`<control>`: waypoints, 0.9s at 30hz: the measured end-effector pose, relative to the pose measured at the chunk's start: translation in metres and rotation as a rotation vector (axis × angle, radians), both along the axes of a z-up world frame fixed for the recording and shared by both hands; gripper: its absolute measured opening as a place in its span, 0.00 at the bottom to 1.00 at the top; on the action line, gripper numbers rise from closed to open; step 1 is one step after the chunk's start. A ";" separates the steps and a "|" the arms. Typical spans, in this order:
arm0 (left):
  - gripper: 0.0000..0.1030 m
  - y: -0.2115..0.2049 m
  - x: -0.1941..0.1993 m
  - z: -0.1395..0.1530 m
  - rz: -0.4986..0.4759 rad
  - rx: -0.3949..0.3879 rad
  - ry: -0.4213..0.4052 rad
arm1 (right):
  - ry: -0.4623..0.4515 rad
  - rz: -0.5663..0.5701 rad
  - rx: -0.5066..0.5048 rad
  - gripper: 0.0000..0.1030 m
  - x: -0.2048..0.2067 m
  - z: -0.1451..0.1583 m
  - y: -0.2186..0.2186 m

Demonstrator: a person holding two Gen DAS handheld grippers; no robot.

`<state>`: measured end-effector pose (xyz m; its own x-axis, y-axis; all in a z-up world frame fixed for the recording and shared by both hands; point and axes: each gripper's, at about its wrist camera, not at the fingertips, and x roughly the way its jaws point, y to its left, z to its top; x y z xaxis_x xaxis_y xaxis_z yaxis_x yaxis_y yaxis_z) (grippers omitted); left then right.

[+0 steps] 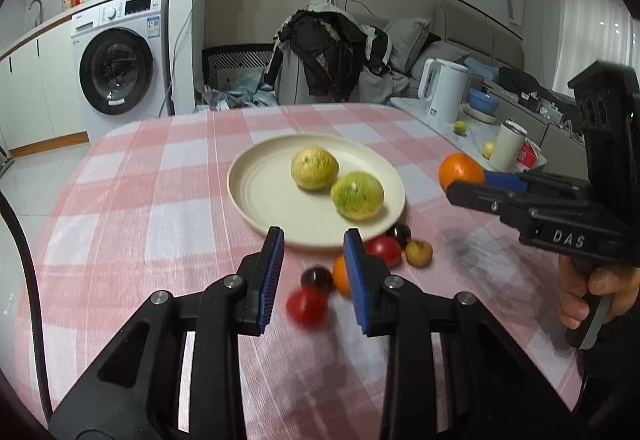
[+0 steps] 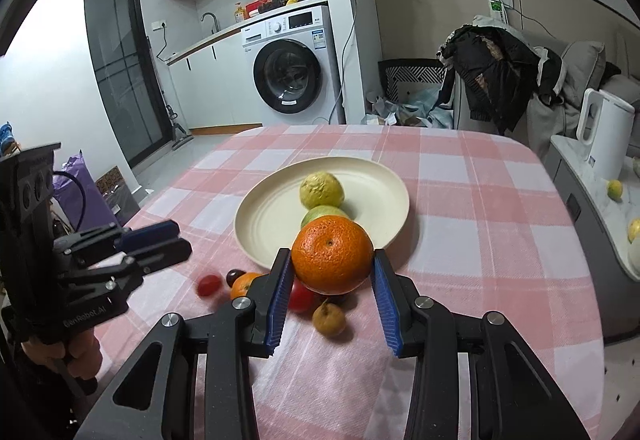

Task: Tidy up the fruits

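Orange (image 2: pixel 331 254): round, pebbled peel with a dark stem dimple, pinched between the ribbed blue pads (image 2: pixel 279 304) of the right gripper (image 2: pixel 331 260), held above the near rim of the plate.
Right gripper: black plastic frame with silver bolts; jaws pressed onto the orange from both sides. The left wrist view shows it from the side (image 1: pixel 466 182), a hand (image 1: pixel 588 292) on its grip.
Left gripper (image 1: pixel 314 240): same build, jaws spread, nothing between them, hovering over the loose fruit in front of the plate; whether it touches any fruit I cannot tell.
Plate (image 1: pixel 256 196): cream, round, shallow, with faint concentric rings; it lies mid-table.
On the plate: a wrinkled yellow fruit (image 1: pixel 314 169) and a yellow-green fruit (image 1: pixel 357 196), touching each other.
Loose fruit: on the cloth just before the plate, two red tomatoes (image 1: pixel 306 307), blurred; two dark glossy berries (image 1: pixel 316 277); a small orange fruit (image 1: pixel 341 277) partly behind a pad; a dull brownish fruit (image 1: pixel 419 253).
Cloth (image 1: pixel 132 200): woven pink-and-white check, covering a table with rounded corners.
Room: white washer (image 1: pixel 120 56) under a counter, clothes heaped on a chair (image 1: pixel 328 52), white kettle (image 1: pixel 442 88) on a side counter.
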<state>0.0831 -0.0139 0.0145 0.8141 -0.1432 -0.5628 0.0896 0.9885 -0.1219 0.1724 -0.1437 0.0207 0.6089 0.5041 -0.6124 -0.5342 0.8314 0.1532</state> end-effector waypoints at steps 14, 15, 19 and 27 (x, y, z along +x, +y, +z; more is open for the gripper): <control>0.27 0.025 0.012 -0.030 0.016 -0.042 0.076 | 0.029 -0.012 0.014 0.39 0.009 -0.010 -0.004; 0.27 0.027 0.013 -0.030 0.024 -0.054 0.078 | 0.029 -0.013 0.016 0.39 0.009 -0.010 -0.004; 0.27 0.030 0.008 -0.025 0.023 -0.053 0.046 | 0.024 -0.011 0.023 0.39 0.006 -0.007 -0.004; 0.33 0.040 -0.037 -0.026 0.023 0.018 0.092 | 0.018 -0.005 0.052 0.39 -0.003 -0.004 -0.007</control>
<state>0.0458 0.0265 -0.0112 0.7618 -0.1143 -0.6377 0.0559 0.9922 -0.1110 0.1690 -0.1511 0.0168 0.6009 0.5324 -0.5962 -0.5268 0.8247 0.2055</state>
